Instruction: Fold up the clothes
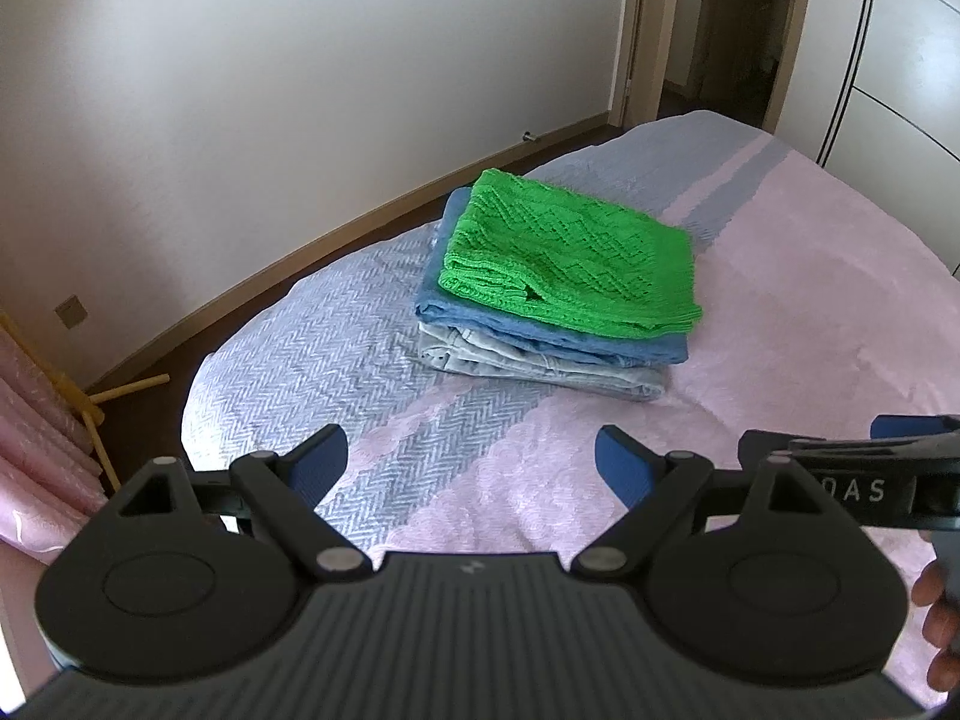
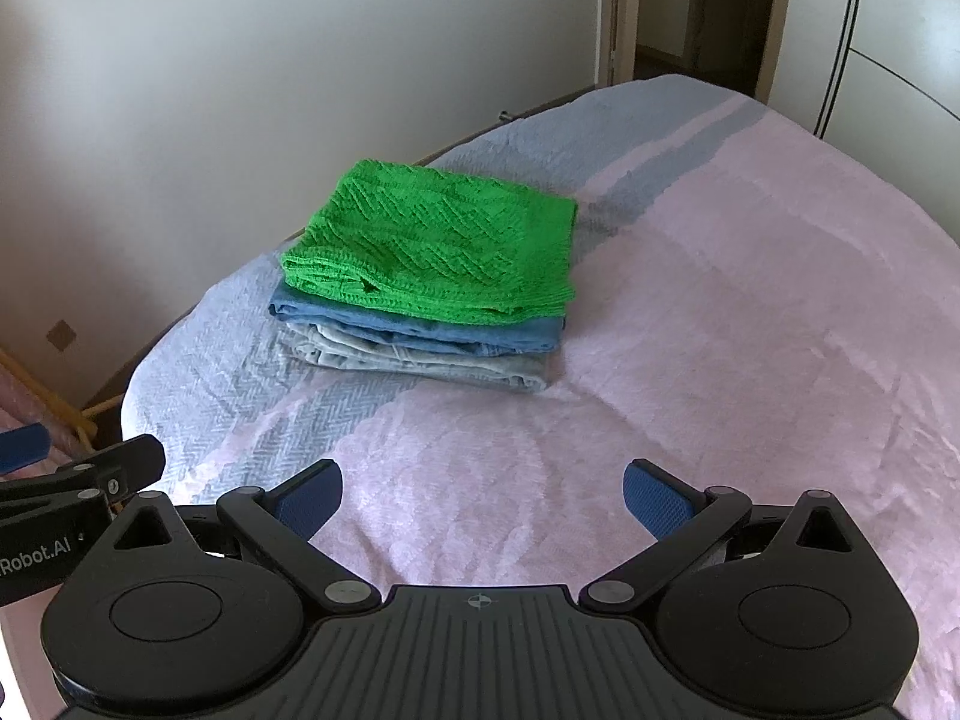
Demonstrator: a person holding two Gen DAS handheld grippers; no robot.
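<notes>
A folded green knit top [image 1: 570, 258] [image 2: 438, 246] lies on top of a neat stack on the bed. Under it sits a folded blue garment [image 1: 540, 333] [image 2: 420, 333], and pale denim [image 1: 540, 366] [image 2: 420, 363] lies at the bottom. My left gripper [image 1: 471, 459] hovers open in front of the stack, with nothing between its blue pads. My right gripper [image 2: 483, 492] is open too, empty, a little nearer than the stack and to its right. Each gripper shows at the edge of the other's view.
The stack rests on a bedspread [image 1: 810, 312] [image 2: 750, 300], pink with a blue-grey herringbone band. A white wall and wooden skirting run along the left, past the bed's edge. A yellow rack with pink cloth [image 1: 54, 420] stands low left. A doorway [image 1: 720, 24] opens beyond the bed.
</notes>
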